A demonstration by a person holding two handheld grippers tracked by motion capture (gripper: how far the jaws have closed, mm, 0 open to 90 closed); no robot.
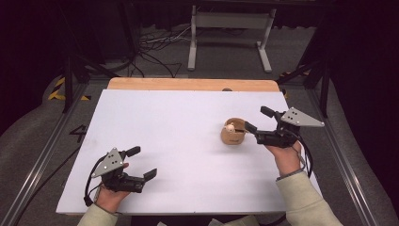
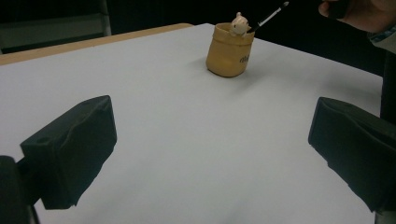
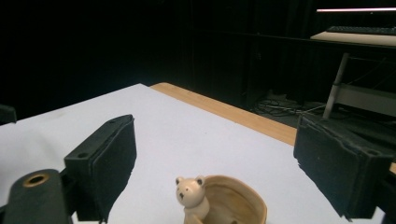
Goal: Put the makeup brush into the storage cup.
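We start with the white table (image 1: 179, 141), which carries one small thing: a tan cup (image 1: 233, 134) standing upright on its right half, nearer the far edge than the near one. A little cream bear figure (image 1: 230, 126) perches at the cup's rim, on its left side as the high view has it.

Measured from the cup, our right gripper (image 1: 257, 118) sits just to its right, jaws spread wide, one of them almost at the rim and the other farther back; the right gripper view shows the cup (image 3: 233, 200) and bear (image 3: 191, 193) low between those parted jaws, with nothing clamped. Our left gripper (image 1: 143, 162) rests well apart from the cup, toward the near left of the table, jaws equally wide and bare; from its own view the cup (image 2: 229, 53) stands far off.

We judge the work is at its start: the reach to the cup is made, the grasp is not, and lifting or moving remains.

The cup's lower half is cut off in the right gripper view. Lettering on its side is too small to read. Whether the bear is fixed to the cup we cannot tell.
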